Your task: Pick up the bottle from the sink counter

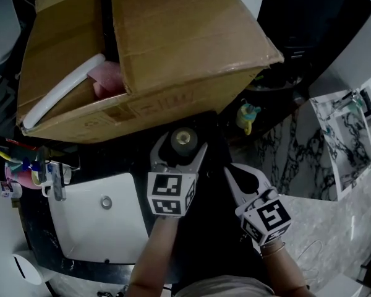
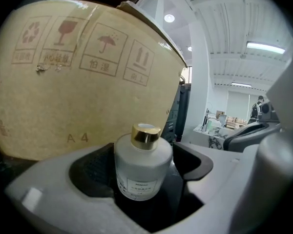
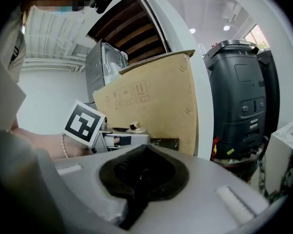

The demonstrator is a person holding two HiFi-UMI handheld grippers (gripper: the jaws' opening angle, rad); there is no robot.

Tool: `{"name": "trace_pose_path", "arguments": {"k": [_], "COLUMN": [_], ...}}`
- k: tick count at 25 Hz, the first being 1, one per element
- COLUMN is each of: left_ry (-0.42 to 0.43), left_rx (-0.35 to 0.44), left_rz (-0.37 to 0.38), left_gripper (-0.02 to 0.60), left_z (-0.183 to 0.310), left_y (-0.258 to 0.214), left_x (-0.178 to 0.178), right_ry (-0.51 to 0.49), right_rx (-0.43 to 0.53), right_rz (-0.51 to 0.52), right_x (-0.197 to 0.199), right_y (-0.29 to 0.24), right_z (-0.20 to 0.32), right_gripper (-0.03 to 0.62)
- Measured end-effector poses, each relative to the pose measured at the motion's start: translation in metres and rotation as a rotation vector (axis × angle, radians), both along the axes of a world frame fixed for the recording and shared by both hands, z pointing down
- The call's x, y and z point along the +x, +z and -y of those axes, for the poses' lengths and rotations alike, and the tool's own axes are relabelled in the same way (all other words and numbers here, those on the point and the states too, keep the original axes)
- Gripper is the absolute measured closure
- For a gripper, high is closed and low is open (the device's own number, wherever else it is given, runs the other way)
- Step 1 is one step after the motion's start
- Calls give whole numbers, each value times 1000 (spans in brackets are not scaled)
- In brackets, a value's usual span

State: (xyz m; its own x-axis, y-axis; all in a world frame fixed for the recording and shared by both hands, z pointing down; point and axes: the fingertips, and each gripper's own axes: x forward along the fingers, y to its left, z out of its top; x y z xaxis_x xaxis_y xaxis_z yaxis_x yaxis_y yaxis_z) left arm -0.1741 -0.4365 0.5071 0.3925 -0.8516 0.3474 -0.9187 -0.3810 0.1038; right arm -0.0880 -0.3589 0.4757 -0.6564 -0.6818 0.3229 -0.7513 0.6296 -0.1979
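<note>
A squat frosted white bottle (image 2: 140,168) with a gold cap stands on the black sink counter (image 1: 213,224), close in front of a big cardboard box (image 1: 142,48). From above, the bottle (image 1: 183,138) sits between the two fingers of my left gripper (image 1: 180,145). That gripper is open wide, with its dark pads on either side of the glass and not squeezing it. The gold cap (image 3: 134,126) also shows past my right gripper (image 3: 141,175), which is shut with nothing in it. The right gripper (image 1: 232,169) hovers just right of the left one.
The box (image 2: 63,82) overhangs the counter right behind the bottle. A white basin (image 1: 99,224) with a faucet (image 1: 55,181) lies to the left. A small toy figure (image 1: 248,116) stands at the right, by marble tops (image 1: 334,215). A dark machine (image 3: 244,96) stands beyond.
</note>
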Motion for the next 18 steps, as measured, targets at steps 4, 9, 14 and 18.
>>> {"name": "trace_pose_path", "arguments": {"k": [4, 9, 14, 18], "left_ry": [28, 34, 60, 60], "left_rx": [7, 14, -3, -12], "left_rz": [7, 14, 26, 37], "left_gripper": [219, 219, 219, 221], "left_z": [6, 10, 11, 13], "left_y": [3, 4, 7, 9], "left_x": [3, 1, 6, 6], "right_ry": [17, 25, 37, 39], "right_rx": [9, -2, -7, -6], "right_rz": [3, -12, -15, -14], "right_x": [6, 11, 15, 16], "right_y": [5, 7, 10, 9], "right_z": [0, 1, 2, 1], "right_gripper": [591, 591, 591, 591]}}
